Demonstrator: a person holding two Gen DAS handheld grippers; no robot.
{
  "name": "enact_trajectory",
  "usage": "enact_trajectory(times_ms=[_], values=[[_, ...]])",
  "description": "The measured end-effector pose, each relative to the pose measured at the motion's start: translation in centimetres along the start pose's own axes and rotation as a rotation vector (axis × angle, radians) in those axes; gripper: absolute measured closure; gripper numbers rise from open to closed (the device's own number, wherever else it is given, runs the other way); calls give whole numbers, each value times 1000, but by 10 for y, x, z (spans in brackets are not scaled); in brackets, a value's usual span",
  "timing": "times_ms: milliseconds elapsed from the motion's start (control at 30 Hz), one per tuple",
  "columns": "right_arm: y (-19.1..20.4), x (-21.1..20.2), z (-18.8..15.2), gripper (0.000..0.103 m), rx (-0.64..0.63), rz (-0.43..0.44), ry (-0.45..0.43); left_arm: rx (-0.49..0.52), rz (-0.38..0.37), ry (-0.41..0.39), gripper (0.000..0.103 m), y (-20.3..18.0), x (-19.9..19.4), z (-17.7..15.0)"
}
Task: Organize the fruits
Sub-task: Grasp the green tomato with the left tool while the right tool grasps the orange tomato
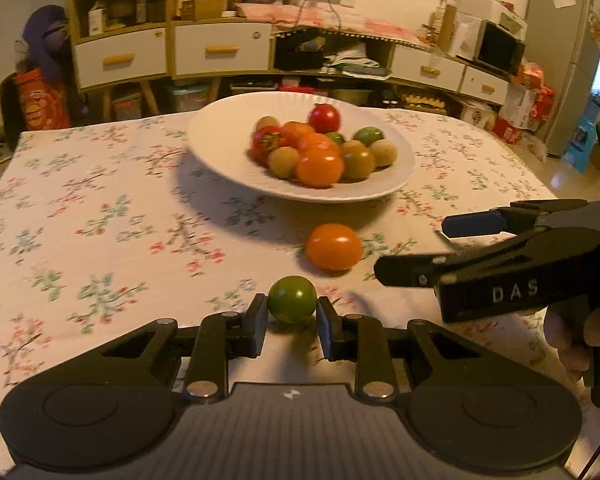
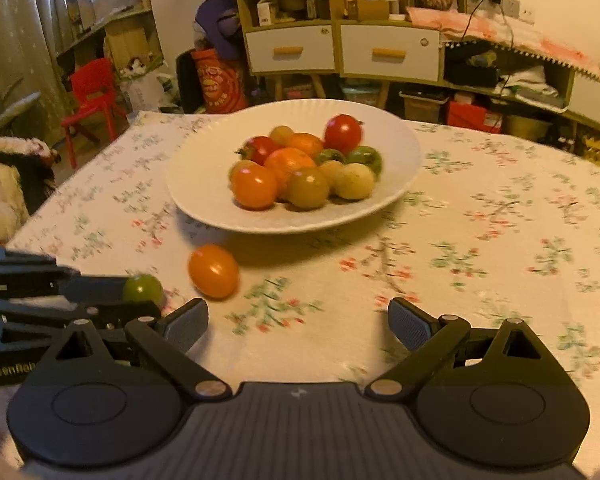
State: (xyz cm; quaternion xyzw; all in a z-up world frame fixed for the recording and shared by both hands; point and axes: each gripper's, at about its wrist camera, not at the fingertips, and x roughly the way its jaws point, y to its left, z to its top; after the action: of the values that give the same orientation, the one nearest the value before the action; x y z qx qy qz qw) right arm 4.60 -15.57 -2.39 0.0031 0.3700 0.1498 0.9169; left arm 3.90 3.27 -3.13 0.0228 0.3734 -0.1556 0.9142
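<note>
On the floral tablecloth [image 1: 100,208], the left gripper [image 1: 292,314] pinches a green tomato [image 1: 292,298] just off the cloth. An orange tomato [image 1: 334,246] lies loose before the white plate [image 1: 228,120], already heaped with fruit. The right gripper [image 2: 298,320] hangs spread and empty. Two remain.

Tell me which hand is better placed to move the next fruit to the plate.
Left. Its tool is shut on the green tomato; the plate lies ahead. The right tool is open and empty.
</note>
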Motion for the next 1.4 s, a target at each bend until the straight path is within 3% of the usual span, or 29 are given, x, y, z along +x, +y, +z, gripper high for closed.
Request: enact_trajectory(times_ms=[167, 433, 633, 833, 1400], values=[[12, 8, 2, 17, -15, 51, -14, -12, 32, 21, 79, 12, -4, -5], [26, 12, 6, 40, -83, 101, -14, -29, 38, 23, 79, 18, -9, -7], [31, 15, 5, 61, -124, 103, -18, -21, 27, 23, 79, 14, -9, -5], [34, 17, 5, 72, -143, 114, -17, -20, 28, 26, 79, 14, -9, -7], [35, -2, 0, 77, -132, 140, -16, -24, 7, 2, 79, 12, -15, -2]])
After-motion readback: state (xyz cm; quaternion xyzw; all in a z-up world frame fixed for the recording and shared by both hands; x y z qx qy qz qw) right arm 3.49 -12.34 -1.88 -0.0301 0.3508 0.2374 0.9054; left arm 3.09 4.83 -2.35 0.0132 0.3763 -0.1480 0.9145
